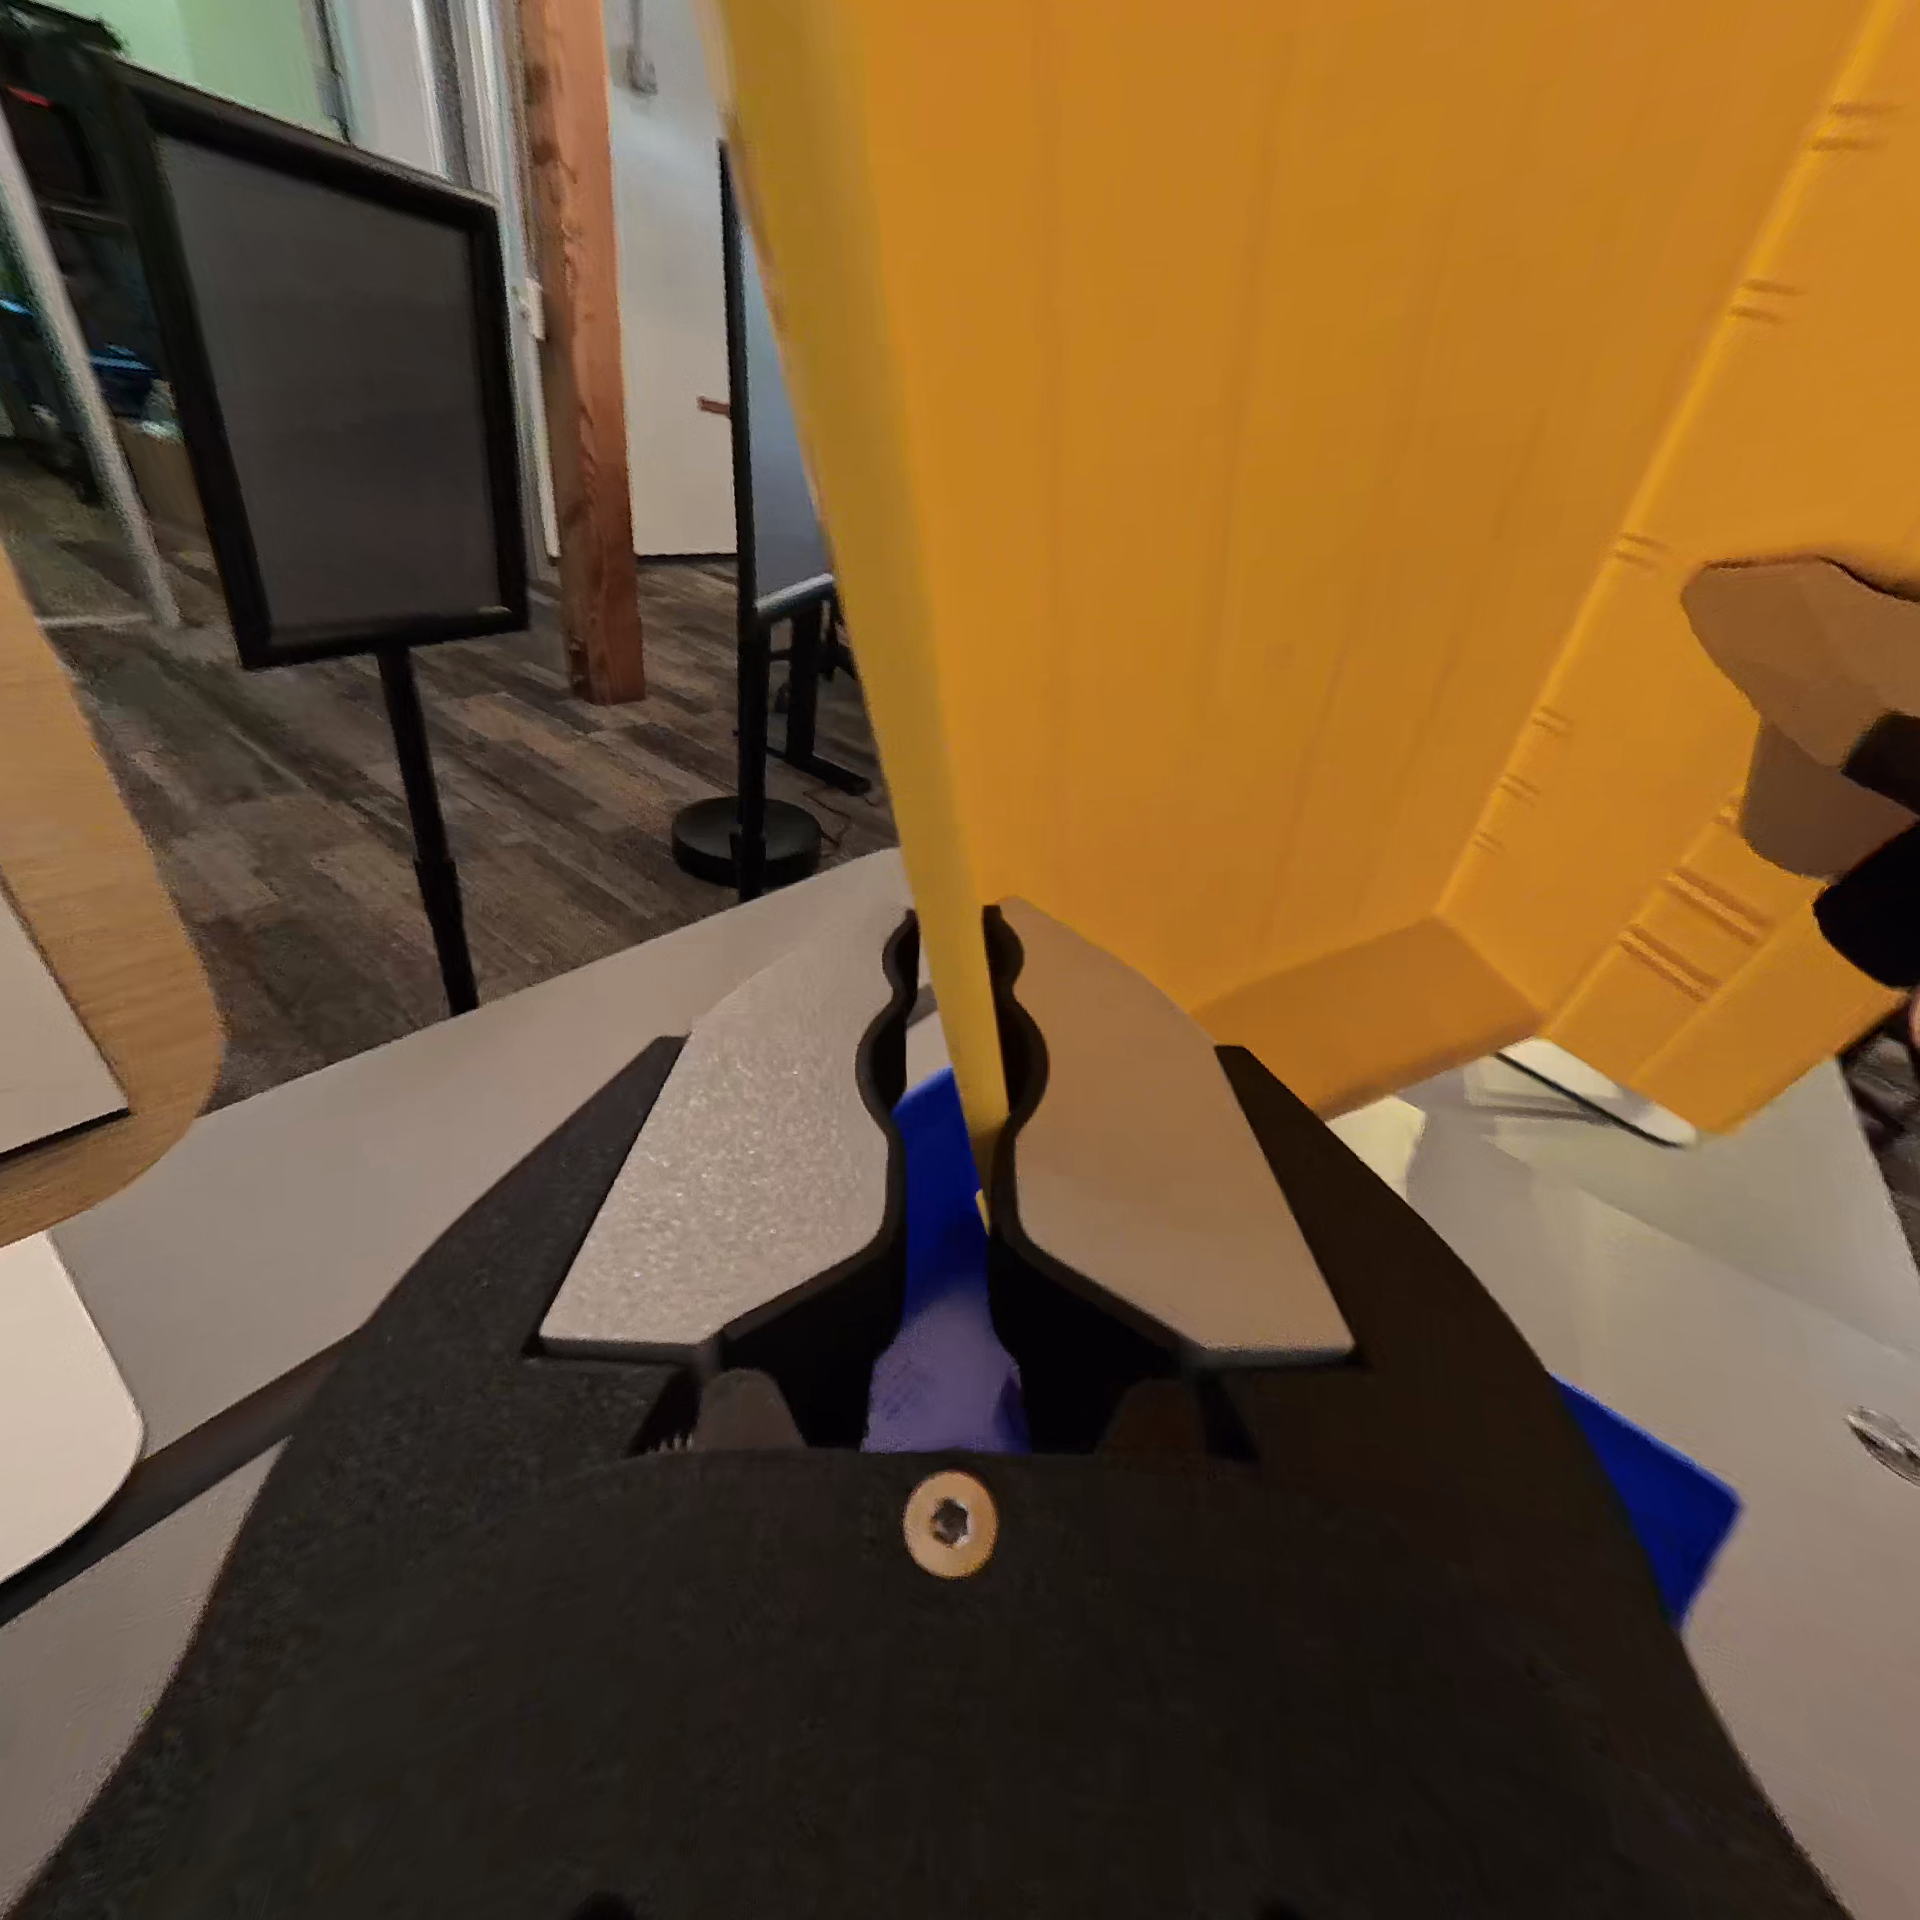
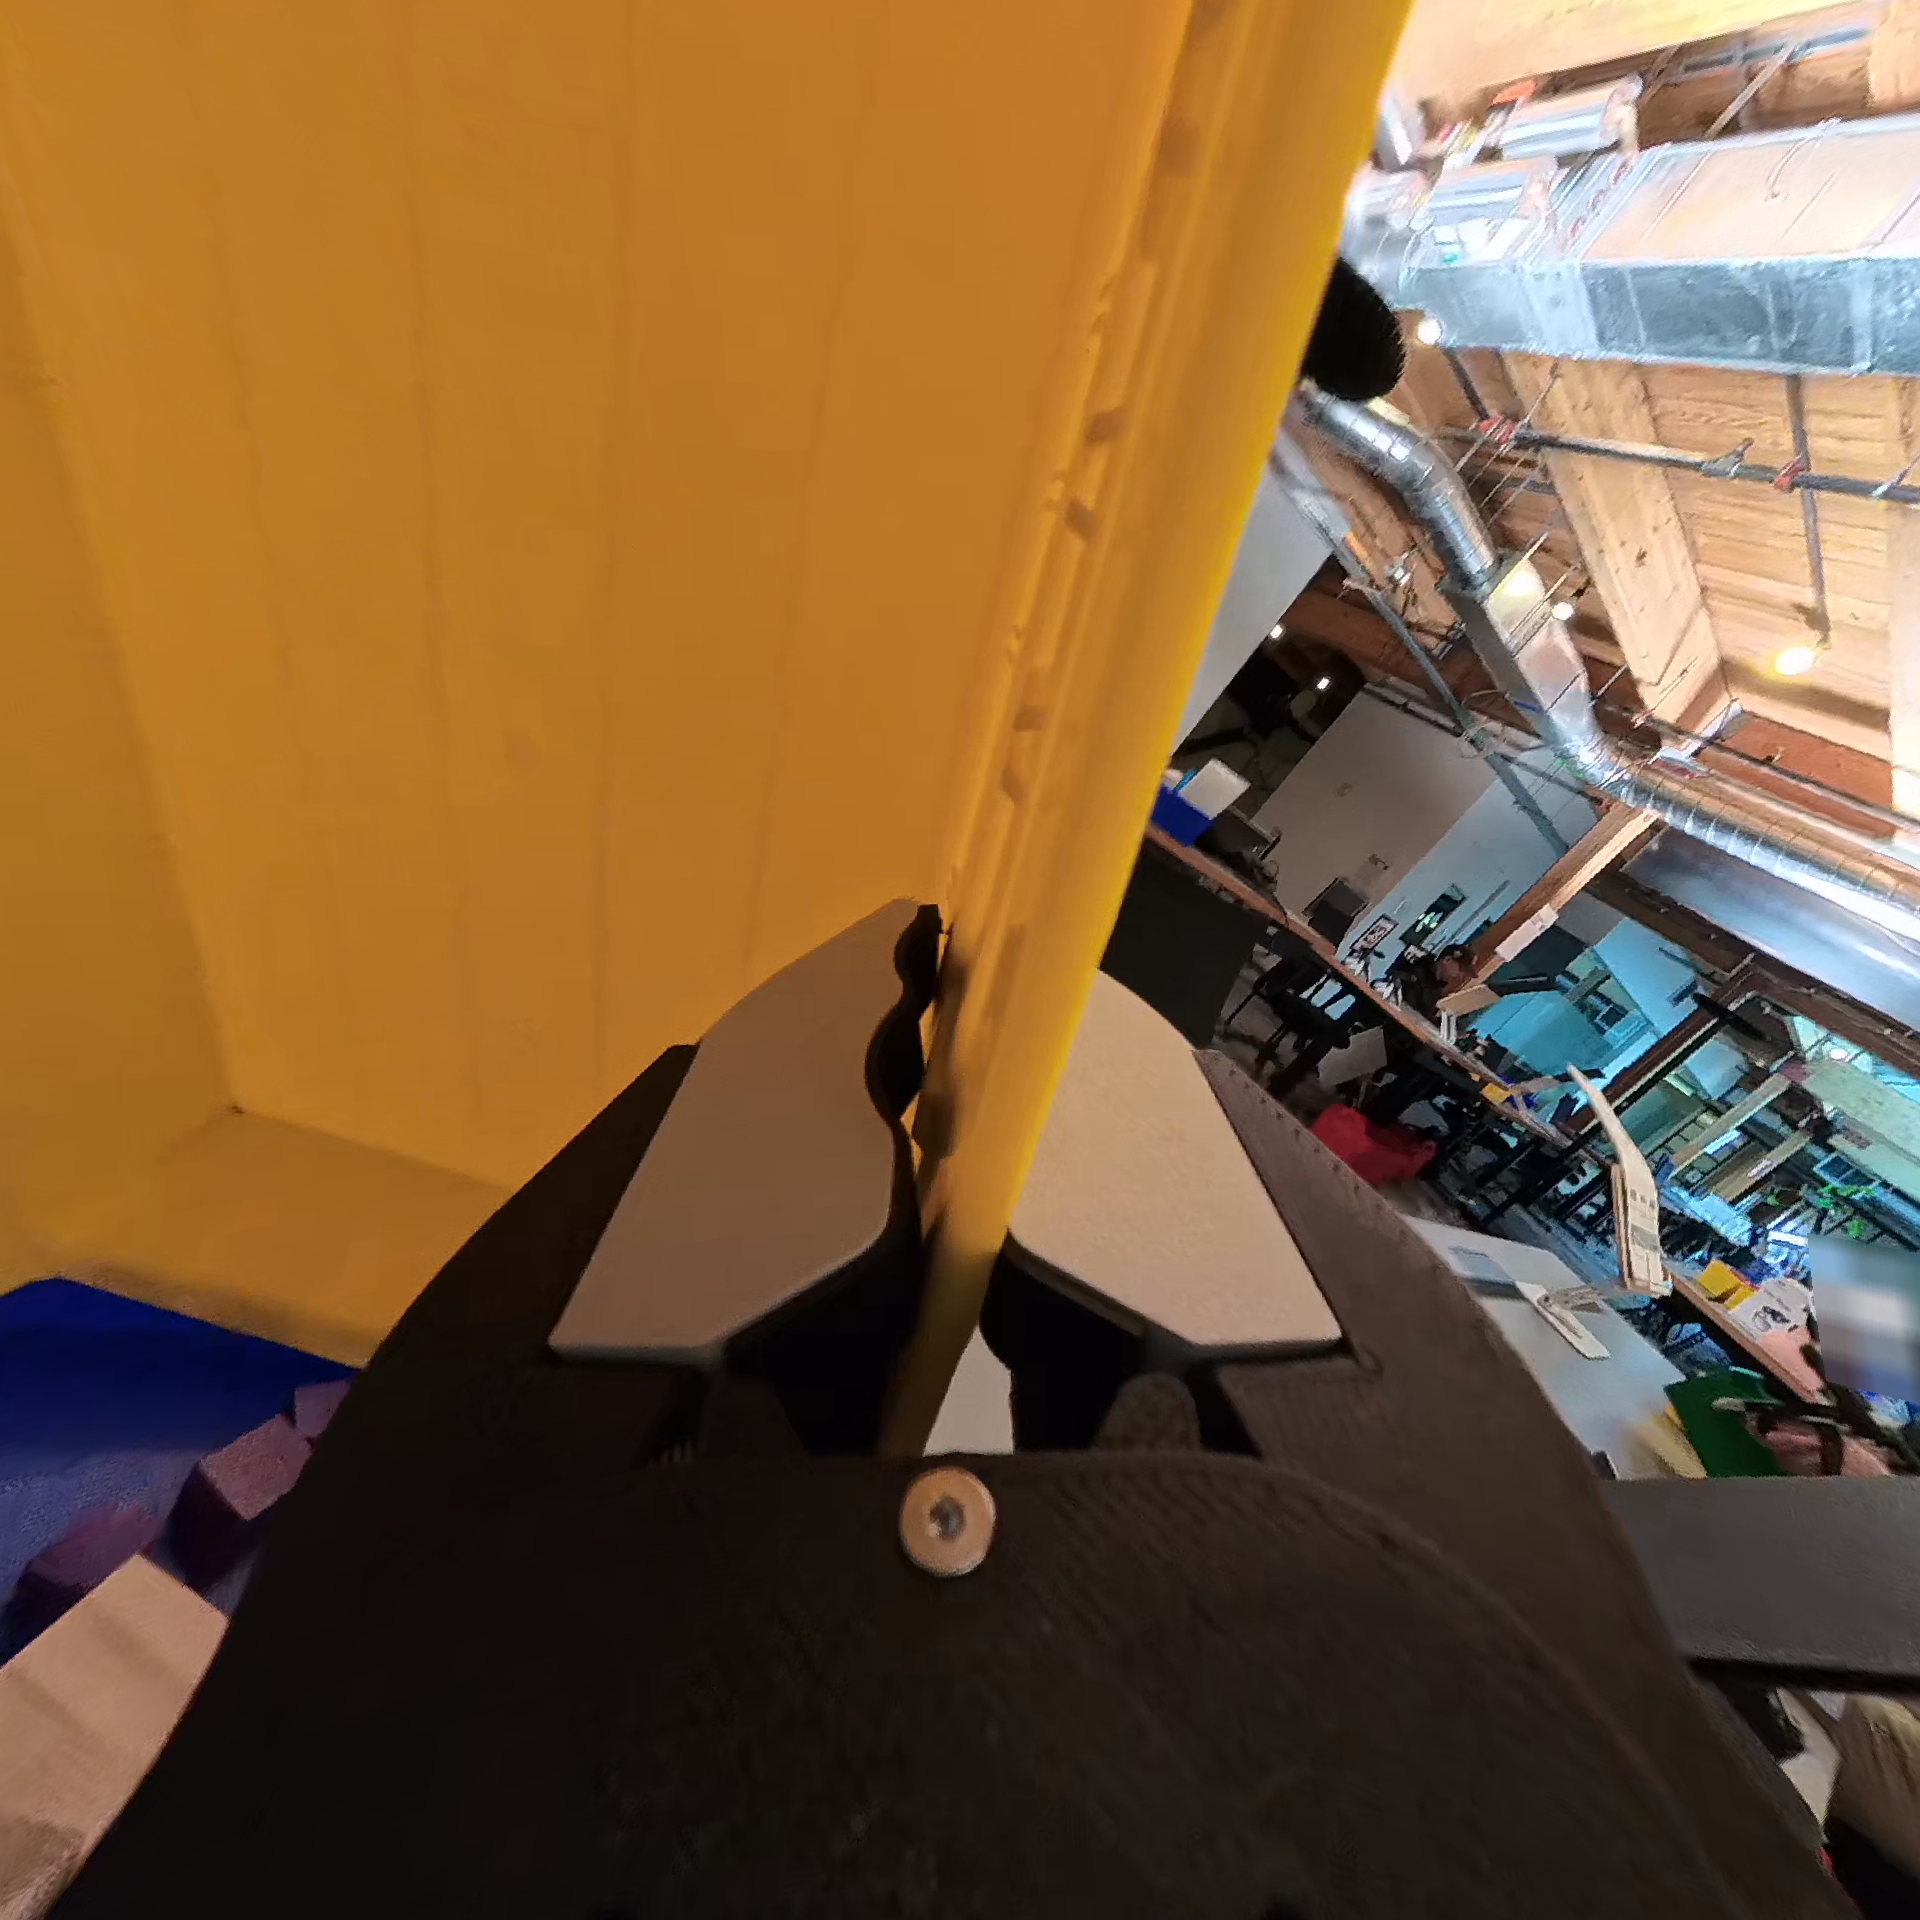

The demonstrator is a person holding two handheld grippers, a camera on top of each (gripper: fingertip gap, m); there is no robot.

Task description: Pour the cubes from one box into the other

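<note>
The left gripper (image 1: 951, 1049) squeezes a thin wall of the yellow box (image 1: 1299, 468). The wall runs straight up between its two fingers. The right gripper (image 2: 951, 1081) pinches the wall on the other side of the same box, and its fingers are tight on the rim. In the left wrist view, that right gripper also shows far off at the right edge.

The yellow box is lifted up in the air and tipped. Its long side points up and away from both cameras, and both cameras look into its inside, which has no cubes showing in it.

Under the yellow box sits the blue box (image 2: 125, 1340) on the grey tabletop (image 1: 364, 1174). Purple cubes (image 2: 249, 1475) lie inside the blue box. One tan cube (image 2: 94, 1704) lies there too, close to the right camera. A bit of purple also shows low between the left gripper's fingers.

Past the tabletop stands a black board (image 1: 332, 416) on a pole on the dark wood floor (image 1: 312, 831).
</note>
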